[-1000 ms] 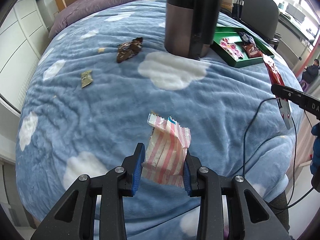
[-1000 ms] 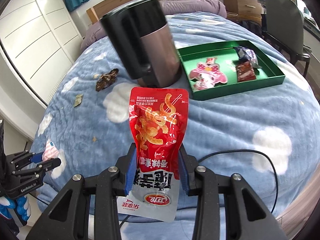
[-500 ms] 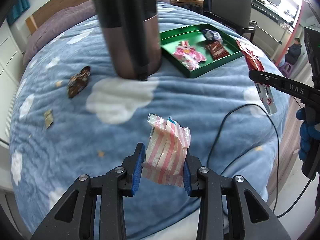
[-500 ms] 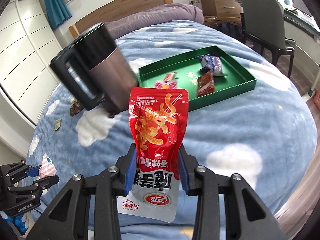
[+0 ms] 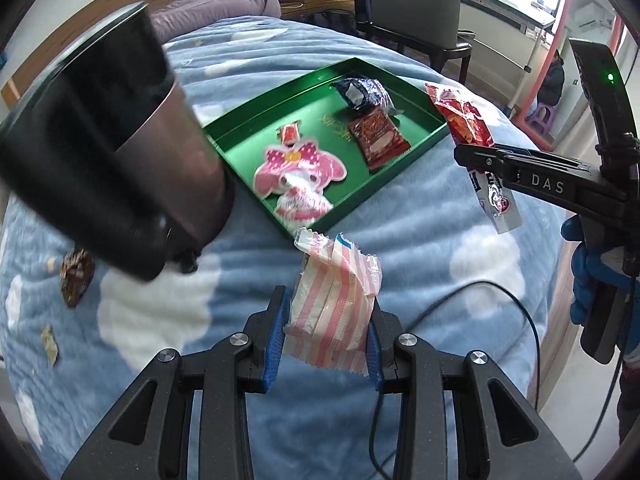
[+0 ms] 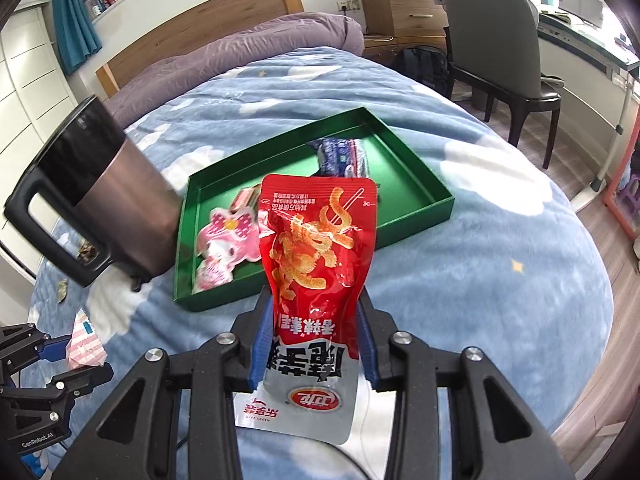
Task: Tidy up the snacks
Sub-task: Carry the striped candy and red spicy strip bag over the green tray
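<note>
My left gripper (image 5: 326,326) is shut on a pink-and-white striped snack packet (image 5: 334,312), held above the blue blanket just in front of the green tray (image 5: 320,80). In the right wrist view my right gripper (image 6: 316,336) is shut on a red snack pouch (image 6: 318,248), upright, near the tray's (image 6: 424,184) front edge. The tray holds a pink character packet (image 5: 298,178), a small red packet (image 5: 378,138) and a dark blue wrapper (image 5: 360,92). The right gripper with its pouch (image 5: 466,120) shows at the right of the left view; the left gripper with its packet (image 6: 84,344) shows at lower left of the right view.
A dark metal mug with a black handle (image 6: 92,196) stands left of the tray. A brown wrapper (image 5: 76,276) and small scraps (image 5: 49,346) lie on the blanket further left. A black cable (image 5: 480,292) runs over the bed's near edge. A chair (image 6: 496,40) stands beyond the bed.
Both grippers have swept sideways toward the green tray, each keeping its packet. The tray now lies much closer and more central; the mug has shifted to the left of both views.
</note>
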